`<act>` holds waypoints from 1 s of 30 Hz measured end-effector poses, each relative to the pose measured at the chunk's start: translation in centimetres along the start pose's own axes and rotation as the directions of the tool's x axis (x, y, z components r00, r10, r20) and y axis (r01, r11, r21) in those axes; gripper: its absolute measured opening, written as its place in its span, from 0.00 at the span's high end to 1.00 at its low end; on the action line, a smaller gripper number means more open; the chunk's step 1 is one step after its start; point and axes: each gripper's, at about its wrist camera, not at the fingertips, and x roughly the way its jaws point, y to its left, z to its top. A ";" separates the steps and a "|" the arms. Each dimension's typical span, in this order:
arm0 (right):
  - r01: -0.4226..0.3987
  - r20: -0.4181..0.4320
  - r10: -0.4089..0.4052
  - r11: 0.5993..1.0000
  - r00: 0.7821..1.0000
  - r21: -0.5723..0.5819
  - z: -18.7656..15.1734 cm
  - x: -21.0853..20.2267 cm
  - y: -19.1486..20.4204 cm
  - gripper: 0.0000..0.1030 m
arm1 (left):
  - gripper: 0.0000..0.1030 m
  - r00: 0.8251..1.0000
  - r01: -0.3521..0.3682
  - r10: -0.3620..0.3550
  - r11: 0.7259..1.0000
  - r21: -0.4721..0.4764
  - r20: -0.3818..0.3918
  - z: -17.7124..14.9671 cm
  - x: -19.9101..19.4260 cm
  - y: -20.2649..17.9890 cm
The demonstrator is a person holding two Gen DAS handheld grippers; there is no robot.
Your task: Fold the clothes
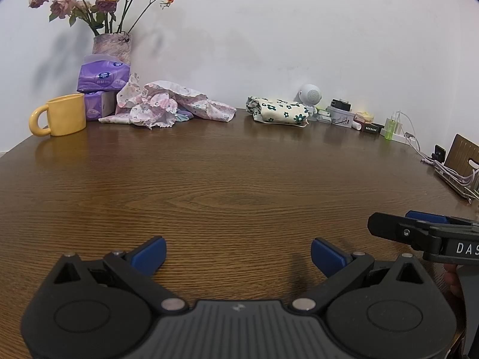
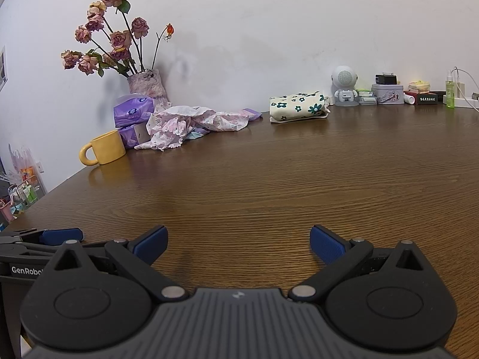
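A crumpled pile of pink floral clothes lies at the far left of the wooden table, by the wall; it also shows in the right wrist view. A folded cream garment with green flowers lies further right by the wall, and shows in the right wrist view. My left gripper is open and empty, low over the near table. My right gripper is open and empty, beside the left one. Both are far from the clothes.
A yellow mug, purple tissue packs and a vase of dried roses stand at the back left. A white speaker figure, small boxes, a green bottle and cables line the back right.
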 end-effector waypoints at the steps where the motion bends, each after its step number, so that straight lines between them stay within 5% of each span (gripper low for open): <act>1: 0.000 0.000 0.000 1.000 1.000 -0.001 0.0 0.0 0.0 0.00 | 0.00 1.000 0.000 0.000 1.000 0.000 0.000 0.0 0.0 0.0; 30: -0.006 0.002 0.006 1.000 1.000 0.001 0.1 0.0 -0.3 0.00 | 0.00 1.000 -0.008 0.008 1.000 0.010 -0.002 0.0 0.0 -0.3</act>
